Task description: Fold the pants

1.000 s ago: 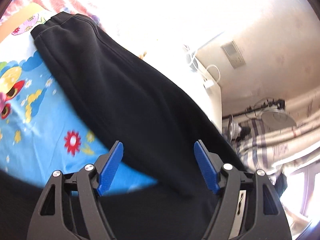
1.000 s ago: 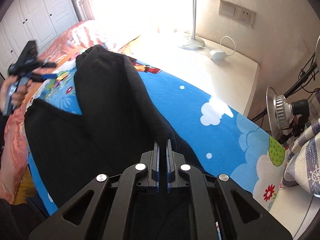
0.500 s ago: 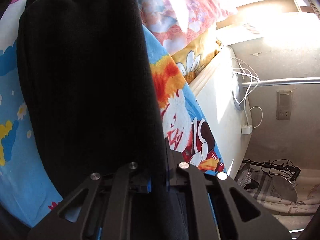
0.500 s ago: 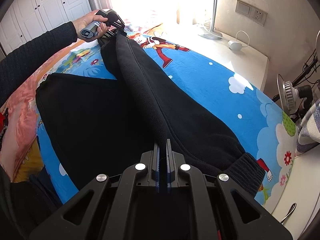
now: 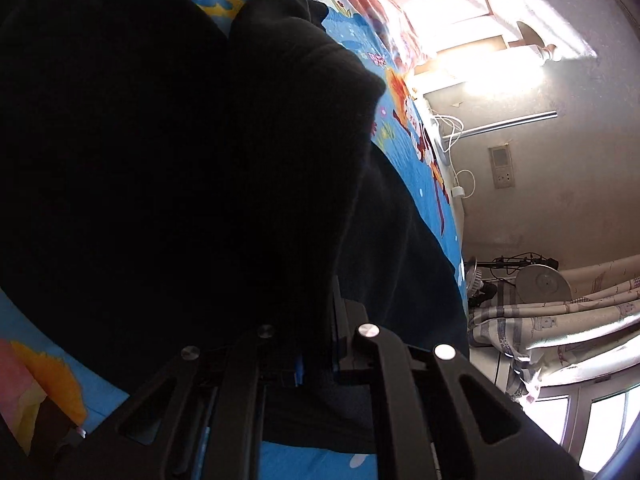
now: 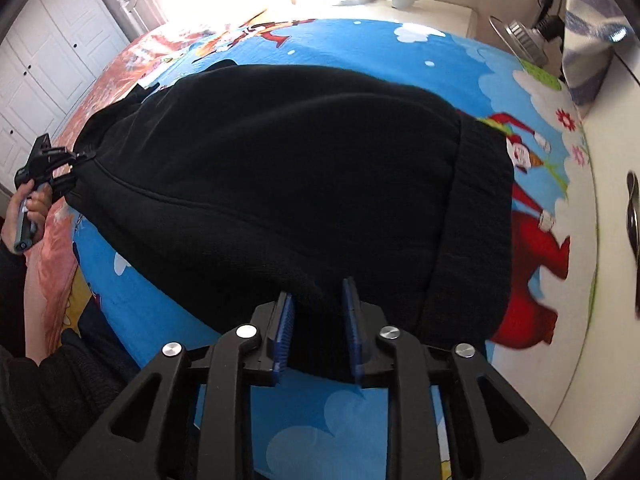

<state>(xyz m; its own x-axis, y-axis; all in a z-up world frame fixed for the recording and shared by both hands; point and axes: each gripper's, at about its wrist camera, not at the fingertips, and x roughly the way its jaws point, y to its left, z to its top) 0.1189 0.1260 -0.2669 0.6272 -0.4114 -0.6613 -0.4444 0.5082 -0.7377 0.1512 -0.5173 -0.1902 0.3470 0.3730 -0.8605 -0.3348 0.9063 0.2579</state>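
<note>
- two hand-held grippers worked on one pair of black pants (image 6: pixel 280 184) spread on a bed with a bright blue cartoon sheet (image 6: pixel 460 68).
- in the right wrist view, the pants lay doubled into a broad dark band, with the long axis running across the picture from lower right to upper left.
- the ribbed cuff end (image 6: pixel 476 232) pointed toward the right edge of the bed, near a red cartoon figure printed on the sheet.
- the opposite end reached the left side of that view, where the left gripper (image 6: pixel 68 168) met the fabric's edge, held by a hand (image 6: pixel 28 212) in a dark sleeve.
- the right gripper (image 6: pixel 318 320) sat at the near edge of the pants; its jaws were opening, its blue pads (image 6: pixel 285 328) stood apart, and a fold of black fabric lay in the gap without being pressed.
- in the left wrist view, the left gripper (image 5: pixel 316 360) was clamped tight on a fold of the black fabric, which rose up and filled most of that picture in shadow.
- beyond the bed in that view stood a pale wall with a socket plate (image 5: pixel 502 166), and patterned curtains (image 5: pixel 560 320) hung at the right.
- white wardrobe doors (image 6: pixel 44 60) showed at the far left of the right wrist view.
</note>
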